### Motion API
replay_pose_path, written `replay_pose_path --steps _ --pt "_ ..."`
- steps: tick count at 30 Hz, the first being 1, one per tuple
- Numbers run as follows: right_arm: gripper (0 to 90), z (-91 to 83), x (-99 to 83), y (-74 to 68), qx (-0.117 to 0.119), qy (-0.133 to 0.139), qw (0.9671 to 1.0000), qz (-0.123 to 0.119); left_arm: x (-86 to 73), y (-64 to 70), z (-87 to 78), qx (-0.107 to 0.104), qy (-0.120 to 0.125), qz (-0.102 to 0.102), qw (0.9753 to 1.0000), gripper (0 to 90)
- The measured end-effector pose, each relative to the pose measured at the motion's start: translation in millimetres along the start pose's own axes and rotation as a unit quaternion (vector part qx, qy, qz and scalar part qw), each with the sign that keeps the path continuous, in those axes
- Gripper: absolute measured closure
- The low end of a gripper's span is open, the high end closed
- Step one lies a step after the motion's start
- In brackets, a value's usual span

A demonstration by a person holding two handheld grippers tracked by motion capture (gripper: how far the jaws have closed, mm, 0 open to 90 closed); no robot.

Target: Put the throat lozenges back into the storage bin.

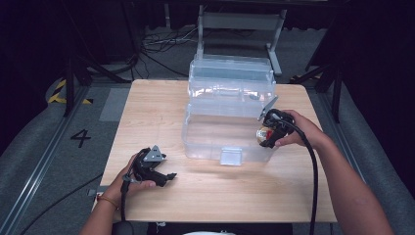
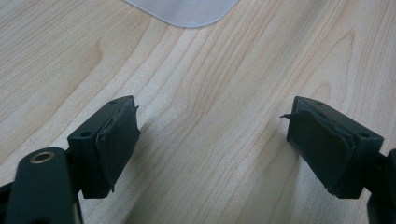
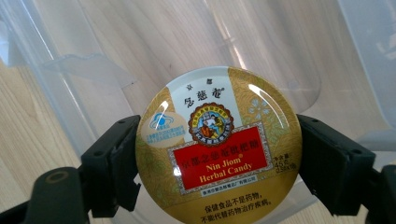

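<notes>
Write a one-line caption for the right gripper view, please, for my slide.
Right gripper clamps a round Nin Jiom Herbal Candy tin above the clear plastic bin.

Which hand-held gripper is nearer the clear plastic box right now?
Right. The right hand-held gripper holds the candy tin against the clear plastic box; the left hand-held gripper rests apart on the table.

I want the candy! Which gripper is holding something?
The right gripper, beside the clear box, clamps the round candy tin. The left gripper is open.
</notes>
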State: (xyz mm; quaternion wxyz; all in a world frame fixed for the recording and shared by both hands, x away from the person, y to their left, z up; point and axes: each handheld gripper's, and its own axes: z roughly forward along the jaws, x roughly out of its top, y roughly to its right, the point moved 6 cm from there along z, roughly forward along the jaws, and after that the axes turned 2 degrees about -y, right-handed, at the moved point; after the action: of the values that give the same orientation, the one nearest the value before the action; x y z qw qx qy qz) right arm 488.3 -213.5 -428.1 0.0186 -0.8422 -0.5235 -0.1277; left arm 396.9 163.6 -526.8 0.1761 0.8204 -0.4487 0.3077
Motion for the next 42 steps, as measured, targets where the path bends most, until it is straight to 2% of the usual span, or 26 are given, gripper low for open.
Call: replay_pose_path --steps 8,12,16,22,29,33,39,42 --pt "20.0 -3.3 -0.3 1.8 0.0 0.017 0.9999 0.003 0.0 0.0 0.0 0.0 0.0 0.0 1.0 17.1" --pt "19.9 -2.9 -1.5 1.9 0.002 0.016 0.9999 0.004 0.0 0.0 0.0 0.0 0.0 0.0 1.0 17.1" --pt "20.6 -4.3 -0.5 4.2 -0.009 0.027 0.9996 0.006 0.0 0.1 0.0 0.0 0.0 0.0 1.0 17.1" --pt "21.3 -4.9 -2.3 3.5 -0.007 0.022 0.9997 0.009 0.0 0.2 0.0 0.0 0.0 0.0 1.0 17.0" --pt "21.8 -8.7 -5.1 6.1 -0.011 0.032 0.9994 0.01 0.0 0.2 0.0 0.0 0.0 0.0 1.0 17.0" --pt "22.1 -13.0 -8.6 6.7 -0.014 0.043 0.9989 0.012 -0.1 0.1 -0.1 0.0 -0.001 0.001 1.0 17.1" --pt "22.6 -23.0 -14.8 7.2 -0.016 0.075 0.997 0.012 1.2 0.4 -0.2 0.002 -0.007 -0.003 1.0 17.4" --pt "23.1 -31.8 -18.2 8.6 -0.025 0.102 0.9945 0.005 2.8 -0.4 -1.0 0.006 -0.016 -0.011 0.9998 20.2"
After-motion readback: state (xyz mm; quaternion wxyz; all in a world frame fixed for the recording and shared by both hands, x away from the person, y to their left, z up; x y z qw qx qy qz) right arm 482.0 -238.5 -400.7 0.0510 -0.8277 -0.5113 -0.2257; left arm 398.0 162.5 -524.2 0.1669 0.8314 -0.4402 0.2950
